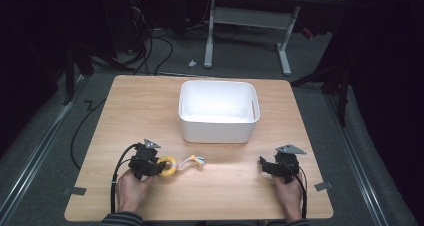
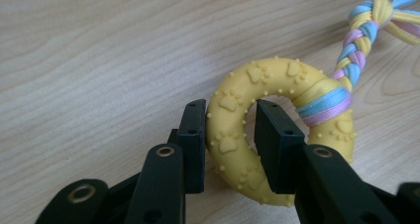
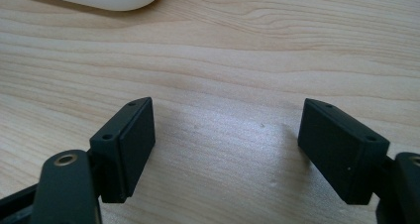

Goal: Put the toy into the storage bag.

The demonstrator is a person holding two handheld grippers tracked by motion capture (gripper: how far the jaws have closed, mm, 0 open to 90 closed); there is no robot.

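Yellow ring toy [image 2: 237, 135], one, clamped in left claw [image 2: 230, 135]; right claw [image 3: 225, 149] gapes.

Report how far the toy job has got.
Done: the left gripper has reached the ring toy, one of its fingers outside the ring, one through the hole. In hand: the grasp; the toy lies on the table. Left, presumably: moving it into the empty white bin. The right gripper rests open over bare wood.

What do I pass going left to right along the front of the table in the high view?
Left gripper → yellow ring toy in its jaws → braided rope tail → bare table → right gripper, jaws open.
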